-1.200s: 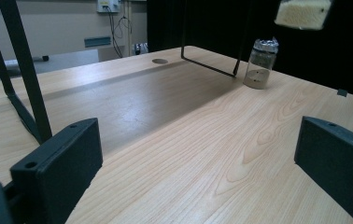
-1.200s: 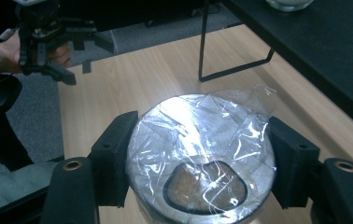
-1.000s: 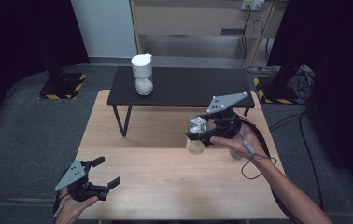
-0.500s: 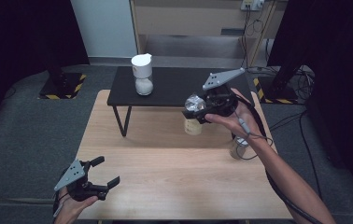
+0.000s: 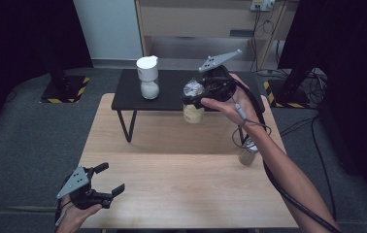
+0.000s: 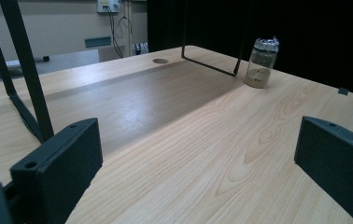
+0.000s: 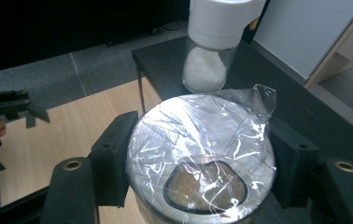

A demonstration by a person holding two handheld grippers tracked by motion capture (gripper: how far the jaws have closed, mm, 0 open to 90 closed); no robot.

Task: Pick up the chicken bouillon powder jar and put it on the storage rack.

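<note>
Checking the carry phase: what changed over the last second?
The right tool, shut on the film-topped jar, lifted it off the wooden table and carried it toward the black shelf. Unchanged: left tool open and parked, white-capped jar on the shelf, second jar by the forearm.

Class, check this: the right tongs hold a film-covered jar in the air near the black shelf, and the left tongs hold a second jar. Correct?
Not quite. The left tongs are open and hold nothing, as the high view shows; the second jar stands on the table. The right tongs do hold a film-covered jar near the shelf.
</note>
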